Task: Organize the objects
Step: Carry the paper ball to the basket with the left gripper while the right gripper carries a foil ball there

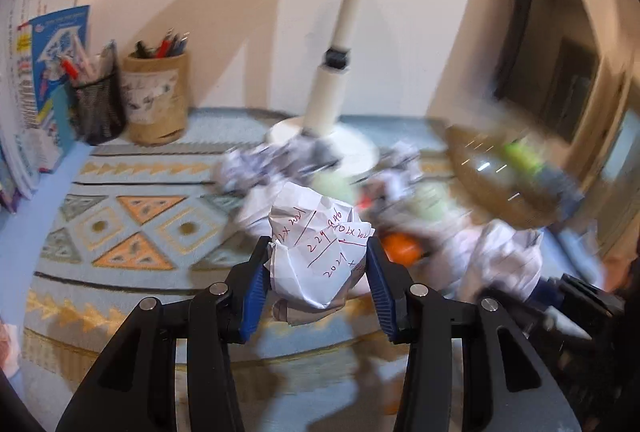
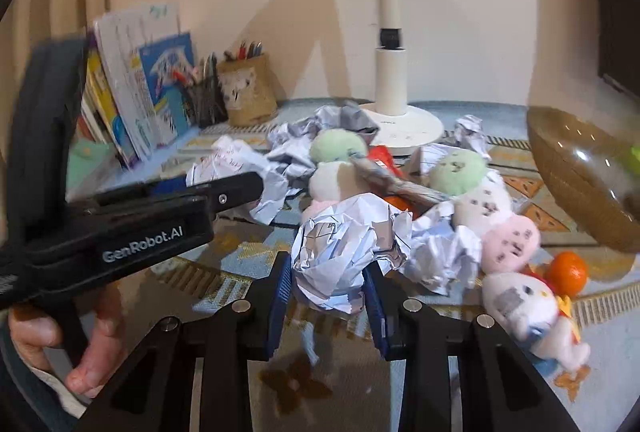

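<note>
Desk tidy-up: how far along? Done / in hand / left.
Done: nothing clearly sorted yet; the brown bowl holds something green, the rest blurred. In hand: left gripper is shut on a red-inked paper ball; right gripper is shut on a second paper ball. Left: more crumpled paper, plush toys and an orange scattered on the patterned cloth.

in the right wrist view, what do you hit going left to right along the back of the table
books → black mesh pen cup → tan pen holder → white lamp base → wicker basket
</note>
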A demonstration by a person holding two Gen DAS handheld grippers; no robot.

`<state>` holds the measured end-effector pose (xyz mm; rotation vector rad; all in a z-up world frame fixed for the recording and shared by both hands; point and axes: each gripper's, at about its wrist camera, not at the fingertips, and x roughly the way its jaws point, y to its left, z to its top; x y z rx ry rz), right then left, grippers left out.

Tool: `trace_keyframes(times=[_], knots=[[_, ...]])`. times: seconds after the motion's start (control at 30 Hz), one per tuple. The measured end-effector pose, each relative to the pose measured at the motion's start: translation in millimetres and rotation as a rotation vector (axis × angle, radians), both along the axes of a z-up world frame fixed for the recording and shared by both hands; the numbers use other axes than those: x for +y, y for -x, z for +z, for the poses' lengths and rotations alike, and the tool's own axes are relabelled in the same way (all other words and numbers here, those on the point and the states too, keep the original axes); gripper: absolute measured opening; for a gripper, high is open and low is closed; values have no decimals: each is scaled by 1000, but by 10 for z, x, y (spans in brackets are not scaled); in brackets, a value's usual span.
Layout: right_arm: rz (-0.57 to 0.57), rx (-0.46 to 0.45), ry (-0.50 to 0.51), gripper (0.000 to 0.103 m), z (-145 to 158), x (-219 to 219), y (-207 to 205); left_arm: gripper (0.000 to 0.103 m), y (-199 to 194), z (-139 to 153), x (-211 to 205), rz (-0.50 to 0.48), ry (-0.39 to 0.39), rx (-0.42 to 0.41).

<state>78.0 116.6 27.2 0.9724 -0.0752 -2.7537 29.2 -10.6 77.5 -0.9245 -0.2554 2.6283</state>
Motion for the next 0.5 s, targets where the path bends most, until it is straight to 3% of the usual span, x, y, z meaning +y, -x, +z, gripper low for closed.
trace_keyframes(times=[0.07,0.13,0.27,0.37,0.5], knots=[[-34,44,29,33,234,241,-135,43,13,260,143,-43,-51,26],[-72,102,29,34,534,528,-230,43,41,477,395,-92,-41,54],[-228,193,-23,34,1067,1181,-362,43,303,765,1097,-277,-126,-9],[-381,216,-90,34,1268,1716,-364,43,450,810,1671,-323,-46,10],[-451,170,-71,34,1242,2203,-261,43,602,661,2262,-377,45,1]])
